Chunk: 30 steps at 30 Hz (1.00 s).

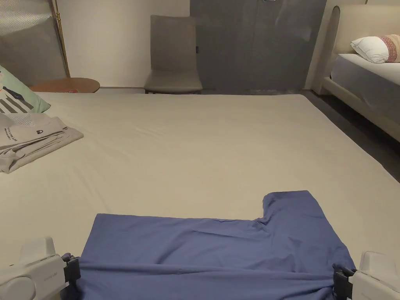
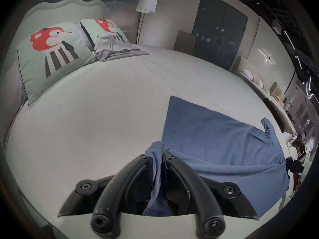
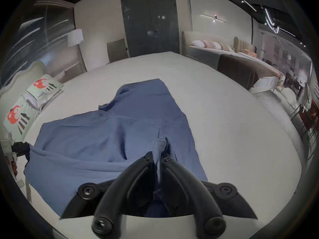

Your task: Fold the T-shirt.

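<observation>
We see a blue T-shirt spread across the near part of a pale bed, lying sideways to us, with one short sleeve pointing away toward the far side of the mattress. The near edge of the shirt is stretched between two grippers, and a long ridge of cloth runs along that edge from one to the other.

At the lower left corner of the head view, the left gripper has the shirt's left end. In the left gripper view we see its black jaws closed on a bunched fold of blue cloth, which passes between the tips and down into the gap behind them; the rest of the shirt fans out to the right of the jaws.

At the lower right corner of the head view, the right gripper has the other end. In the right gripper view its jaws pinch a narrow fold of the shirt, with a small tuft standing up just past the tips, and the body of the shirt lies ahead and to the left.

Well away from the shirt, at the far left of the bed, a stack of folded grey clothes lies beside a printed pillow. A chair stands beyond the bed.
</observation>
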Tool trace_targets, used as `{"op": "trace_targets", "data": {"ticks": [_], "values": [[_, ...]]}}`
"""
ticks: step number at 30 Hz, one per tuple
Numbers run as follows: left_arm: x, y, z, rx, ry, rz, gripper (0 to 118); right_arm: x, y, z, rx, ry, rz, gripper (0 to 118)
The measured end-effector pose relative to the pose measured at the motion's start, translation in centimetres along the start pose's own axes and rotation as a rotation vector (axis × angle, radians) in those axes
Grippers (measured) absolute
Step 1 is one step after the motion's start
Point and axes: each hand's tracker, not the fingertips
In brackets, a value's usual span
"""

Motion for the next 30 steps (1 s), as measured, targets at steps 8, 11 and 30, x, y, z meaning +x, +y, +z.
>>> {"op": "trace_targets", "data": {"ticks": [8, 11, 30], "values": [[1.0, 0.1, 2.0, 0.056, 0.042, -0.077, 84, -0.2, 0.3, 1.4, 0.073, -0.055, 0.049, 75], [1.5, 0.1, 5.1, 0.163, 0.036, -0.120, 101, -0.2, 0.6, 4.0, 0.172, -0.052, 0.070, 89], [-0.1, -6.1, 13.0, 0.188, -0.035, -0.166, 0, 0.1, -3.9, 13.5, 0.331, -0.017, 0.040, 1]]}}
